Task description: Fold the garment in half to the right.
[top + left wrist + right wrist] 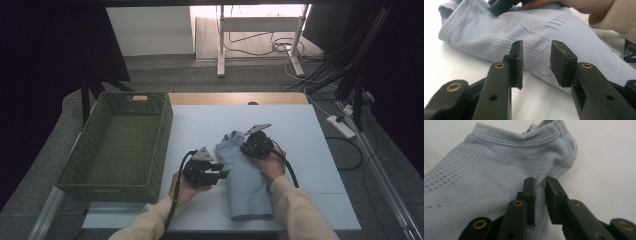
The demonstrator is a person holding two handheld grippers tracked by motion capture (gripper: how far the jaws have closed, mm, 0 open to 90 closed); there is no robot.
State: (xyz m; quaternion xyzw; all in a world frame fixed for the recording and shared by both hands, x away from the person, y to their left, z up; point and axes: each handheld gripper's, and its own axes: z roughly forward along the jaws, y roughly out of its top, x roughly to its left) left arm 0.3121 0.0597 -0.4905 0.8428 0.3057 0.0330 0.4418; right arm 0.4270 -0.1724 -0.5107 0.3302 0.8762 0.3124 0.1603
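White counter [310, 150], seen from above, with a dark green woven basket [165, 140] standing at its left edge, nothing visible inside it. On the bare surface right of the basket lies a pale blue sock [245, 185], flat and lengthwise, its cuff at the far end and its toe toward the person. The knit is ribbed at the cuff and perforated across the body, as the left gripper view shows [499, 32].

Right gripper [252, 146]: resting at the sock's cuff end, on its right edge. In the right gripper view [540, 182] the jaws stand narrowly parted with the ribbed edge of the cuff running up between them; the fabric sits in the gap, but the pads do not appear pressed onto it.

Left gripper [220, 172]: held just beside the sock's left edge, near mid-length. Its jaws [536, 60] are spread, with nothing between them, aimed at the perforated fabric.

Handling, by judgement: the sock is light, limp and non-fragile; it will drape and fold under its own weight and offers no stiff part. The thicker ribbed cuff gives the firmest purchase; a pinch on a single edge layer may slip, so a fold of fabric is the better bite.
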